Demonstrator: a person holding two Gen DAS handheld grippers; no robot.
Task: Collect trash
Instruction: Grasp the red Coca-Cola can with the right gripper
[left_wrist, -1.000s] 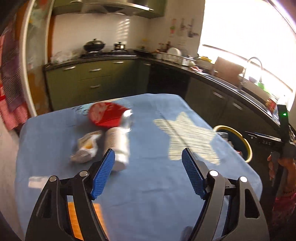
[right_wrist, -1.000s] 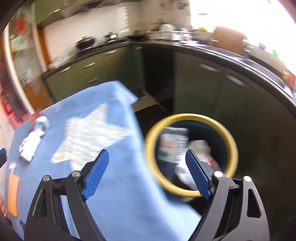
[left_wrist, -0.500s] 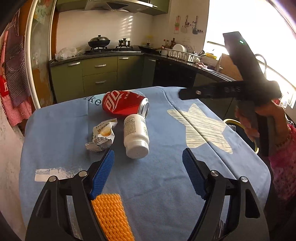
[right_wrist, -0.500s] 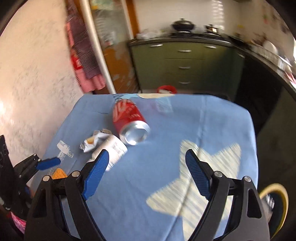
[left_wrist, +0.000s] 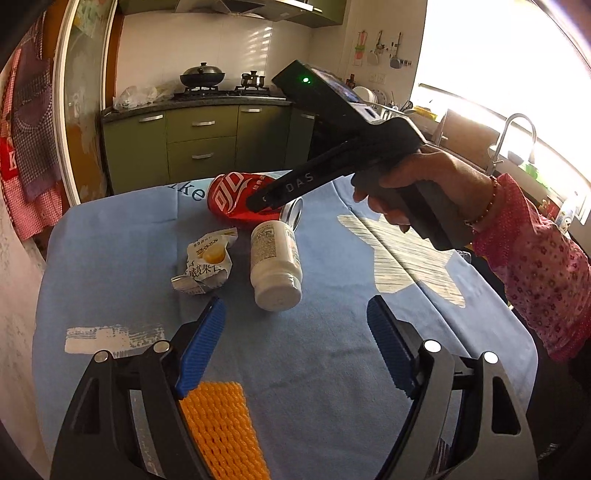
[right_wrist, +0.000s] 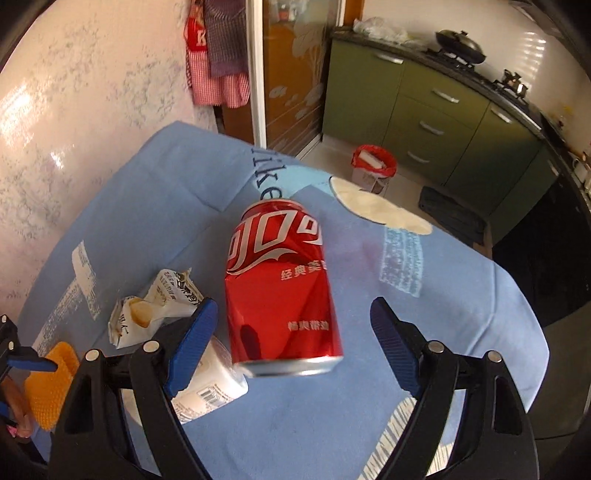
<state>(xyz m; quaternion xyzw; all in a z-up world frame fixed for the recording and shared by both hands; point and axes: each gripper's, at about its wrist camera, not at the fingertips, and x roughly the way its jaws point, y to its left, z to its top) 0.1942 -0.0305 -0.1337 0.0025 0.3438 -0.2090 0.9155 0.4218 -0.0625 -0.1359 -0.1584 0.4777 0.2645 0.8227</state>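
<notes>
Since half a second ago the right gripper (right_wrist: 293, 326) has swung in over the bench (left_wrist: 314, 354) and dropped toward the can (right_wrist: 282, 284), which now fills the middle of the right wrist view between the wide-open jaws, gripped by neither pad. The can lies on its side on the blue cloth near the far edge of the bench, dented, its open end toward the right gripper. From the left wrist view the same gripper shows from outside, a black body with a green light, held in the right hand (left_wrist: 417, 188), its tip reaching over the can (left_wrist: 236, 195) and hiding part of it. That view also shows the whole bottle (left_wrist: 275, 264) lying just in front of the can, cap toward the camera, and the crumpled wrapper (left_wrist: 205, 264) beside it on the left; in the right wrist view the bottle (right_wrist: 210, 384) is half hidden behind the left pad. The left gripper (left_wrist: 295, 350) hangs over the near half of the bench, jaws spread wide and holding nothing, an orange net (left_wrist: 221, 432) below its left pad. Only the right wrist view takes in the floor beyond the far edge, with a red-lined bin (right_wrist: 373, 168).
</notes>
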